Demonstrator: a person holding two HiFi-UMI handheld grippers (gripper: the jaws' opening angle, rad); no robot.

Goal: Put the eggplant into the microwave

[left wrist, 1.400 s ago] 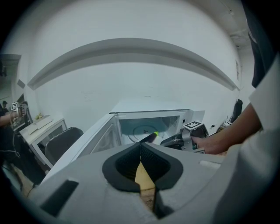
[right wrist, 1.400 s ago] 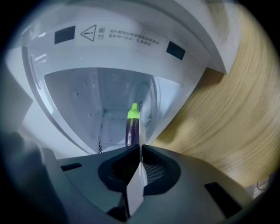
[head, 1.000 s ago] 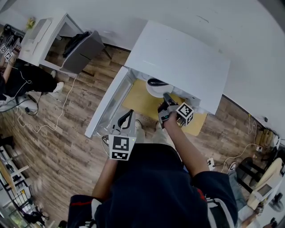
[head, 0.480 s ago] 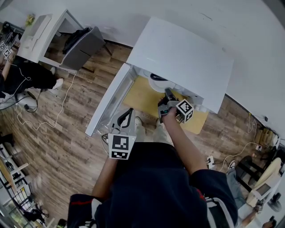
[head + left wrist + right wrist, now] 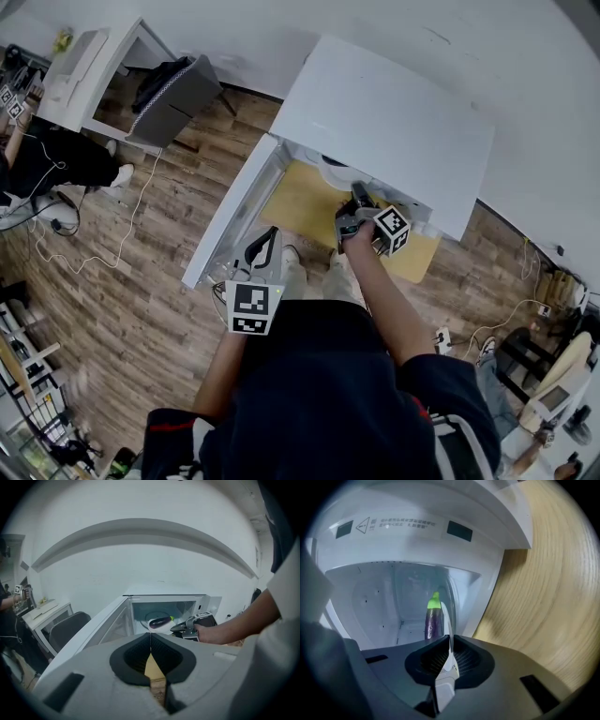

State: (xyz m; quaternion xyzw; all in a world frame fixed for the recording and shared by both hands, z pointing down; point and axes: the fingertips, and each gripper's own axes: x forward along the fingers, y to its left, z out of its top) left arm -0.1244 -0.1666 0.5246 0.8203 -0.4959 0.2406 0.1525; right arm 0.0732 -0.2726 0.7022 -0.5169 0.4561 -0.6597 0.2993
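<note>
Wooden table (image 5: pixel 543 573) carries the open microwave (image 5: pixel 375 122). Inside it, the eggplant (image 5: pixel 433 620) lies on a white plate (image 5: pixel 446 618), just beyond the right gripper (image 5: pixel 450 644), whose jaws pinch the plate's rim. The left gripper (image 5: pixel 150 641) is well apart, jaws together and empty.

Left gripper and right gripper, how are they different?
The left gripper pinches nothing; the right gripper pinches the rim of the white plate. The left gripper hangs back from the microwave; the right gripper reaches to its open mouth. Both have their jaws closed.
</note>
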